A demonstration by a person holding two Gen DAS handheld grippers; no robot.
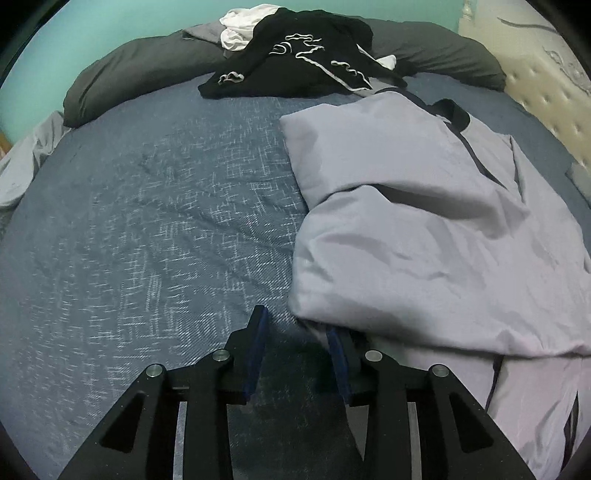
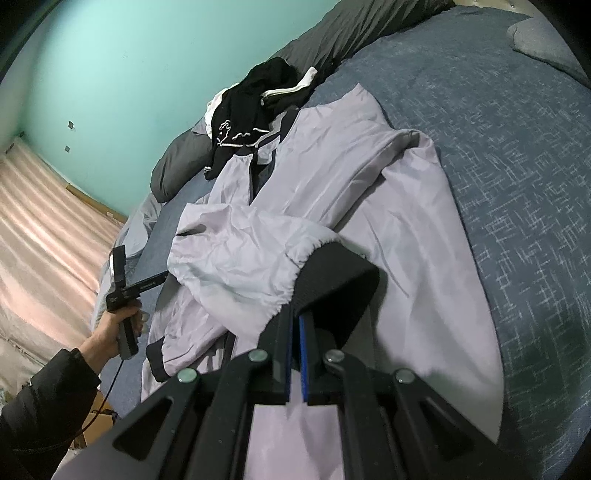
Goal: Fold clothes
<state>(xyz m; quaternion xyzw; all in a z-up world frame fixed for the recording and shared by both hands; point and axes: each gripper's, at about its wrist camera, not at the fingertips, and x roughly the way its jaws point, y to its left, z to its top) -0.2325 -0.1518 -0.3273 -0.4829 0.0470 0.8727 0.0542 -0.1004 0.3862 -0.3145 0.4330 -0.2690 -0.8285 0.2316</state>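
Note:
A pale lilac jacket [image 1: 424,221] with dark trim lies rumpled on the blue bedspread [image 1: 147,221], on the right in the left wrist view. My left gripper [image 1: 295,328] is open at the jacket's near left corner. Only bedspread shows between its blue pads [image 1: 258,332], and the jacket's edge drapes over the right finger. In the right wrist view my right gripper [image 2: 298,317] is shut on the black cuff [image 2: 340,280] of the jacket's sleeve [image 2: 240,258], which lies folded across the jacket body [image 2: 369,203].
Black clothes with white trim [image 1: 295,55] and a white garment [image 1: 240,26] are heaped at the far side on dark grey pillows [image 1: 129,74]. A padded headboard [image 1: 546,92] stands far right. A person's hand [image 2: 114,325] holds the other gripper at the bed's edge, beside the floor [image 2: 37,221].

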